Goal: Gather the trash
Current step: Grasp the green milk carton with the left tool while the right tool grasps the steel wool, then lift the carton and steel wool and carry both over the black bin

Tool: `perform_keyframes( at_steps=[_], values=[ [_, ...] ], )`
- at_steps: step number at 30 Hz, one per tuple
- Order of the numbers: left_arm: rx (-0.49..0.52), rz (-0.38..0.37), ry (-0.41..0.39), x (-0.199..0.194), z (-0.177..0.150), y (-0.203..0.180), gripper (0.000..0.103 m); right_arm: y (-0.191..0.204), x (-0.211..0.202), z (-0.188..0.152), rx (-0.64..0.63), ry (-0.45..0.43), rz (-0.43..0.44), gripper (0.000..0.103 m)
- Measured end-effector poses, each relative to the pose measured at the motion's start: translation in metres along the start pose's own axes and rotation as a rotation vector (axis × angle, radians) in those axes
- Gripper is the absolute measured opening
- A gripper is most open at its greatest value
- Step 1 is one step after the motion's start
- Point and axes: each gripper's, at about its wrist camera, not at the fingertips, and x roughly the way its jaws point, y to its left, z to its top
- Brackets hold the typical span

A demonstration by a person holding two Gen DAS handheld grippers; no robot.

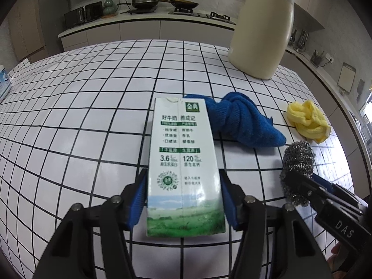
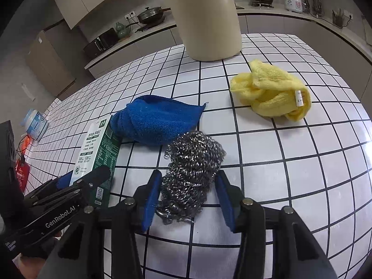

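The tabletop (image 1: 93,107) is white with a black grid. The carton (image 1: 183,162) is white and green, with a meadow print. One cloth (image 2: 158,118) is blue, another (image 2: 272,90) yellow. The scourer (image 2: 190,172) is silvery grey; the bin (image 1: 262,28) is cream.
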Motion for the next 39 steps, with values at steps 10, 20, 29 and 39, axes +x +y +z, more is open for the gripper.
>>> perform_keyframes(
  at_steps=[10, 20, 29, 39],
  values=[
    [-0.036, -0.013, -0.050, -0.024, -0.008, 0.000, 0.055, 0.000, -0.014, -0.006, -0.037, -0.021, 0.050, 0.038],
    [-0.036, -0.029, -0.073, -0.055, -0.028, -0.031, 0.055, -0.015, -0.045, -0.018, -0.053, -0.050, 0.095, 0.038],
    [0.013, -0.066, -0.077, -0.069, -0.048, -0.092, 0.055, -0.058, -0.081, -0.036, -0.032, -0.072, 0.102, 0.038],
    [0.095, -0.144, -0.068, -0.083, -0.069, -0.174, 0.055, -0.131, -0.138, -0.061, 0.036, -0.105, 0.051, 0.038]
  ],
)
